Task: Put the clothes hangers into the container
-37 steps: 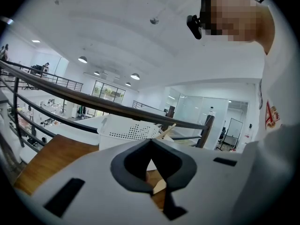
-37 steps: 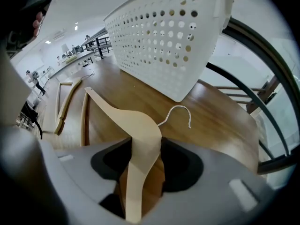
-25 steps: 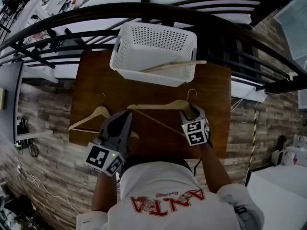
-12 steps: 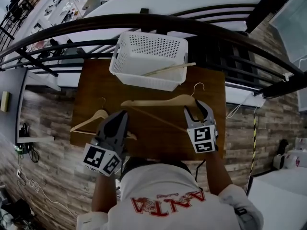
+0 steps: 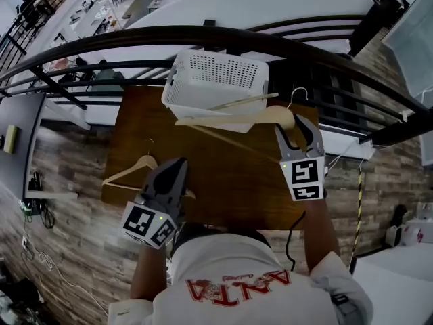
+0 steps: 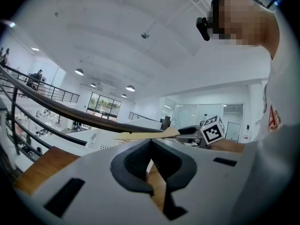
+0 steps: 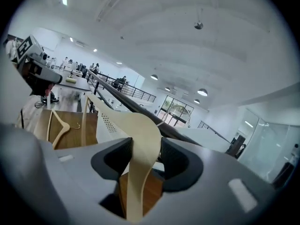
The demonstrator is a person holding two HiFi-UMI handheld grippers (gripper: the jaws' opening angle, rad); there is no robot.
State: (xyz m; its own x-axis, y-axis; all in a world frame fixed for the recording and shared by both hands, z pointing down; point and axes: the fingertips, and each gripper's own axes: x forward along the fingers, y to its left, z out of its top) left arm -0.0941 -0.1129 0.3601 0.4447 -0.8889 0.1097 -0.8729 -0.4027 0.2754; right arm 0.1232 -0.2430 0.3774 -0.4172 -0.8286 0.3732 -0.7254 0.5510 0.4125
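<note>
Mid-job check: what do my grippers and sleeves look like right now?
Both the left gripper and right gripper are grey wedge-shaped shells with dark ribbed pads, each carrying a white cube of black square markers. A black cable trails from the right one. The shirt is white with red lettering, sleeves white.

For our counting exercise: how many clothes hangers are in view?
3. First hanger lies in the white basket; second hanger is held by the right gripper; third hanger lies on the table, left side. Others may hide inside the basket.
</note>
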